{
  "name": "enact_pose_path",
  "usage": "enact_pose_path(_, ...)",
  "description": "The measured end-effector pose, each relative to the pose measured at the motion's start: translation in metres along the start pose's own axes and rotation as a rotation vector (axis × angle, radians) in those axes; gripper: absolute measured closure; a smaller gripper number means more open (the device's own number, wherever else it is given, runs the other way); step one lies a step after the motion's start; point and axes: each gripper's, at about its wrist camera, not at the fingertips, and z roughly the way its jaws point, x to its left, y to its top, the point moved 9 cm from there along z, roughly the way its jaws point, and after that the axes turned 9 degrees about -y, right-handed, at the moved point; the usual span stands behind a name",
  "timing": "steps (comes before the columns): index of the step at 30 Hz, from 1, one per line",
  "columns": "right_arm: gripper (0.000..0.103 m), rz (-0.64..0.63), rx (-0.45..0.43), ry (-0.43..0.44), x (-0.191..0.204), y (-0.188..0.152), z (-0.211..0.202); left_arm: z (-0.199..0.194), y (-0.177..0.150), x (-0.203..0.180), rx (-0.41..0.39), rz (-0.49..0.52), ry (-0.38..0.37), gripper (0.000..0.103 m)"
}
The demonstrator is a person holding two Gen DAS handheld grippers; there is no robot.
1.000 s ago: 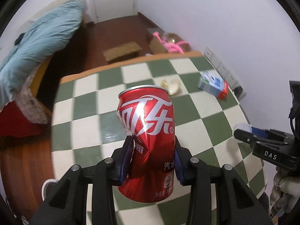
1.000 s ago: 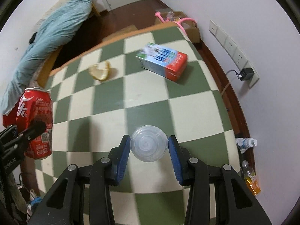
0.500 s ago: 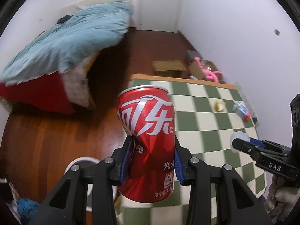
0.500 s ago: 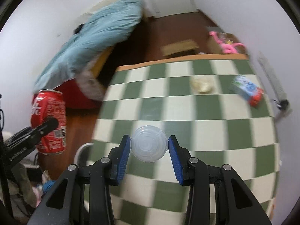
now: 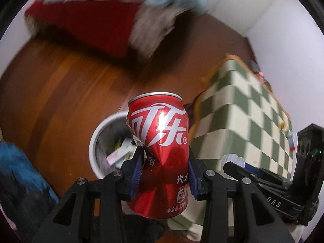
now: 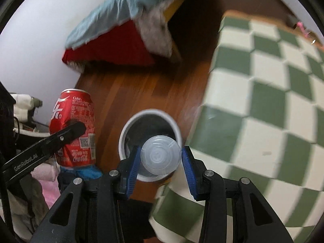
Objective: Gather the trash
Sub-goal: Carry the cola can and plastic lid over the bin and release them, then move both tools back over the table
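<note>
My left gripper (image 5: 164, 172) is shut on a dented red cola can (image 5: 160, 141), held upright in the air to the right of a white trash bin (image 5: 97, 137) on the floor. The can also shows in the right wrist view (image 6: 73, 127). My right gripper (image 6: 161, 162) is shut on a clear plastic cup (image 6: 161, 155), seen end-on, held over the white trash bin (image 6: 129, 125). The bin holds some paper scraps. The cup also shows in the left wrist view (image 5: 232, 159).
The green-and-white checked table (image 6: 263, 111) is to the right of the bin. A bed with a red cover and blue quilt (image 6: 125, 20) stands beyond on the wooden floor (image 5: 50, 91). Blue and pink cloth (image 6: 85, 172) lies left of the bin.
Both grippers have swung left off the table with the can and the cup still held. The bin on the floor has come into view below them.
</note>
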Motion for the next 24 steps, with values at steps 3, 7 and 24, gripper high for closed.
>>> enact_pose_path(3,0.059,-0.012,0.071,-0.009,0.021,-0.004,0.045,0.027,-0.004,0.038,0.071,-0.076,0.012,0.066)
enact_pose_path(7,0.059,-0.036,0.152,-0.026,0.040,-0.007,0.094,0.056,-0.004,0.073,0.126,-0.155,0.022,0.059)
enact_pose_path(24,0.002,-0.191,0.258,-0.177,0.077,-0.016,0.162,0.002,-0.006,0.129,-0.074,-0.157,0.272,0.000)
